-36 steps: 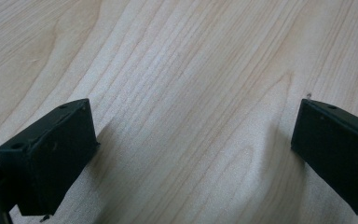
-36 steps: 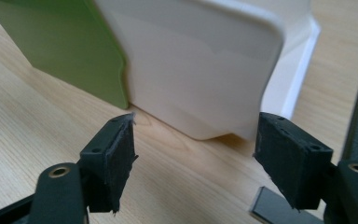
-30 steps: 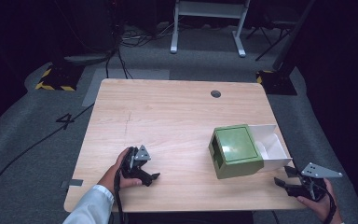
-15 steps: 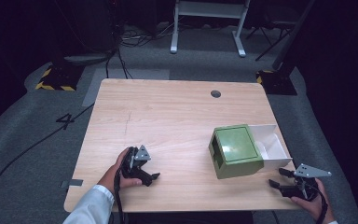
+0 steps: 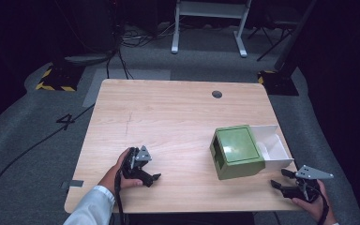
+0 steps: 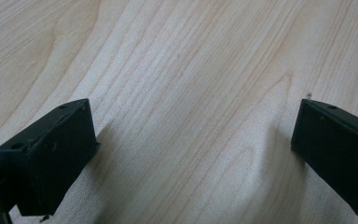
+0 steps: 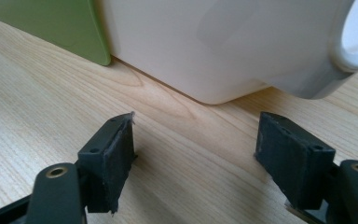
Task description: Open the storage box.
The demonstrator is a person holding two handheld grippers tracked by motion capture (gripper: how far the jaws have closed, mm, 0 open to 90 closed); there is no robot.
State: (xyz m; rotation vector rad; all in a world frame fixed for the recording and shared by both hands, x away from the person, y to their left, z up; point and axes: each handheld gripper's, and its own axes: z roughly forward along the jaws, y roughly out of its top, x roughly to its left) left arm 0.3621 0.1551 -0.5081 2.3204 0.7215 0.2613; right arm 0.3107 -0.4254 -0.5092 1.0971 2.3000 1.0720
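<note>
One green box [image 5: 236, 151] with one white drawer [image 5: 273, 146] pulled out, one table [image 5: 168, 117], left claw [image 5: 153, 177] spread, right claw [image 5: 277, 178] spread

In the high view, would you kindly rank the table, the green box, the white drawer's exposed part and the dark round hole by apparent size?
1. Table
2. Green box
3. White drawer, exposed part
4. Dark round hole

The hole lies farther from the camera, yet is clearly smallest.

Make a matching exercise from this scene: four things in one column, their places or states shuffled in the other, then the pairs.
1. left gripper
2. right gripper
3. green box
4. white drawer

a. pulled out of the box's right side
b. open, at the table's front right corner
c. open, on bare wood front left
d. sitting right of centre

Pairs: 1-c, 2-b, 3-d, 4-a
</note>
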